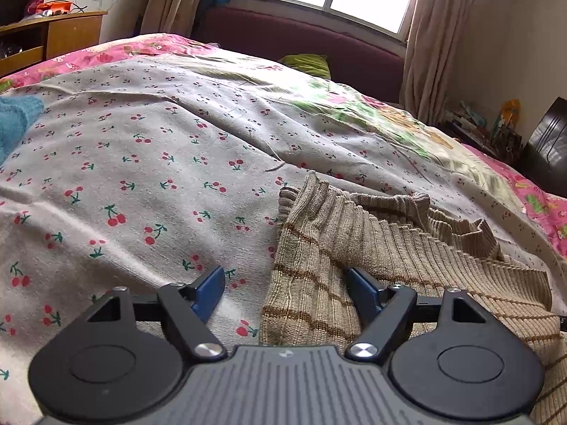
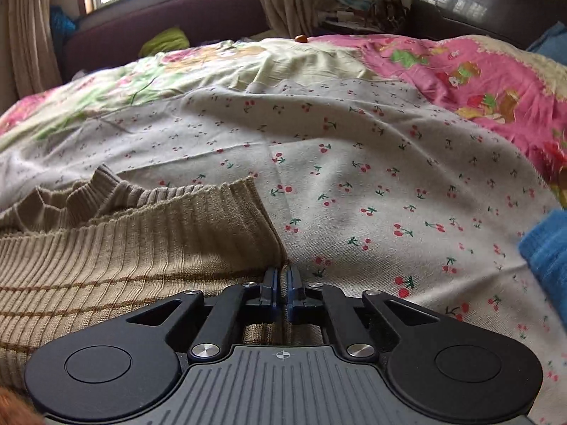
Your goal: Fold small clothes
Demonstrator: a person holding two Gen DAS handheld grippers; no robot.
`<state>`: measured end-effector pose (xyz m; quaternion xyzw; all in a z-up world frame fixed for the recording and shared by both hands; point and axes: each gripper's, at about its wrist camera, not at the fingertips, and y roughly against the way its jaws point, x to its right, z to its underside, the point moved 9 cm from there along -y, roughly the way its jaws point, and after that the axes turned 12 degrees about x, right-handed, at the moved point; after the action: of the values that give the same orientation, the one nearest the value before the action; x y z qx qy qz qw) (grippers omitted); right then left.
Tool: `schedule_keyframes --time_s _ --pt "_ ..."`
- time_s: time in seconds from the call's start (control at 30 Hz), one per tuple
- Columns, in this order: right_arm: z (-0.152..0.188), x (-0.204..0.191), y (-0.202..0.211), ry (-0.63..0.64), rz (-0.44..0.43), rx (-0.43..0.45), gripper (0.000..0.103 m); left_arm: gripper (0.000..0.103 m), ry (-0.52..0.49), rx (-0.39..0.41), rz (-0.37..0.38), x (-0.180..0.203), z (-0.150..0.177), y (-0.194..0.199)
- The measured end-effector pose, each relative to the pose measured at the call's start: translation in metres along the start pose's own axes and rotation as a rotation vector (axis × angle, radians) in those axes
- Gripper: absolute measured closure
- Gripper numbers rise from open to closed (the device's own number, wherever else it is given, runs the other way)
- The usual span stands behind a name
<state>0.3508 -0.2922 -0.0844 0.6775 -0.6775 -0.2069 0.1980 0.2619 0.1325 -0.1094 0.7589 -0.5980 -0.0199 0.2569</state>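
Now we're over the bed, and our left gripper [image 1: 286, 292] is spread wide, its blue fingertips [image 1: 209, 292] well apart with nothing between them. Its left pad hangs above the cherry-print sheet [image 1: 141, 163], while the right pad sits at the folded left edge of the beige striped sweater [image 1: 389, 248], which fills the 3 to 5 o'clock part of the left wrist view.

Over on the right wrist view, our right gripper [image 2: 282, 292] is pinched closed on the sweater's right edge, pads nearly meeting with knit between them. The sweater [image 2: 124, 248] spreads from 8 to 10 o'clock, its ribbed collar rumpled at the far side. A blue cloth [image 2: 547, 251] lies at 3 o'clock on the sheet [image 2: 372, 177].
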Motion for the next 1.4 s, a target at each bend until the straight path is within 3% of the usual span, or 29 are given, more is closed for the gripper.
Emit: schedule_keyframes --time_s 0.23,0.4,0.5,0.67,0.77,0.97,1.07,1.13,1.2,1.4 --pt "-0.025 -0.005 0.037 0.006 -0.003 0.073 0.089 0.016 0.007 0.003 -0.001 -0.001 -0.003 0.003" --pt "-0.028 -0.020 0.069 0.017 -0.080 0.135 0.089 0.016 0.028 0.035 0.002 -0.004 -0.012 0.019" --pt "-0.010 -0.023 0.068 -0.011 -0.110 0.098 0.089 0.016 0.030 0.055 0.001 -0.005 -0.018 0.031" --pt "0.025 -0.006 0.047 -0.073 -0.072 0.015 0.083 0.016 -0.026 0.005 -0.032 -0.004 -0.011 0.036" --pt "0.020 -0.002 0.049 -0.107 -0.079 0.012 0.082 0.013 -0.048 -0.059 -0.060 -0.007 0.003 0.026" --pt "0.010 -0.004 0.076 -0.079 -0.105 0.091 0.082 0.013 0.005 -0.047 -0.072 -0.013 -0.003 0.041" --pt "0.027 0.000 0.065 -0.060 -0.081 0.021 0.082 0.013 0.031 -0.031 -0.078 -0.017 -0.007 0.058" --pt "0.036 0.006 0.060 -0.084 -0.059 -0.018 0.082 0.013 0.007 -0.062 -0.107 -0.021 -0.002 0.059" --pt "0.031 0.008 0.068 -0.113 -0.068 0.000 0.081 0.012 0.016 -0.112 -0.124 -0.026 0.007 0.054" --pt "0.000 -0.020 0.096 -0.074 -0.150 0.067 0.079 0.013 0.059 -0.107 -0.118 -0.028 0.005 0.072"
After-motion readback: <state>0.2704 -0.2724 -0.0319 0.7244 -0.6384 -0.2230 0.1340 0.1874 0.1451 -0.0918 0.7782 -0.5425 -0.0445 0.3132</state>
